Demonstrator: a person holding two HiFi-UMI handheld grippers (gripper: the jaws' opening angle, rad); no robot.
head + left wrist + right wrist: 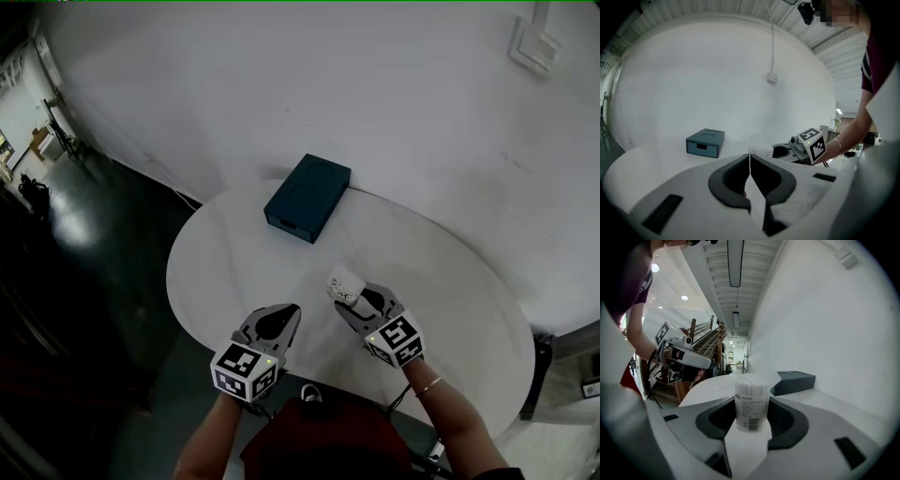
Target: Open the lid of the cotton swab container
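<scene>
right claw grips cotton swab container upright between jaws

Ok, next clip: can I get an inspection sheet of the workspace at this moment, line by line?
Surface: round white table, standing against the wall.
Job's things: clear plastic cotton swab container, upright, lid apparently flipped open behind the swab tips.
Clutter: dark teal rectangular box near the table's far edge, apart from the container.
Grippers: left claw shut, nothing in it; right claw shut on the container's sides.
Cables: white cable running down the wall to a small fitting.
Surroundings: white wall, dark floor.
</scene>
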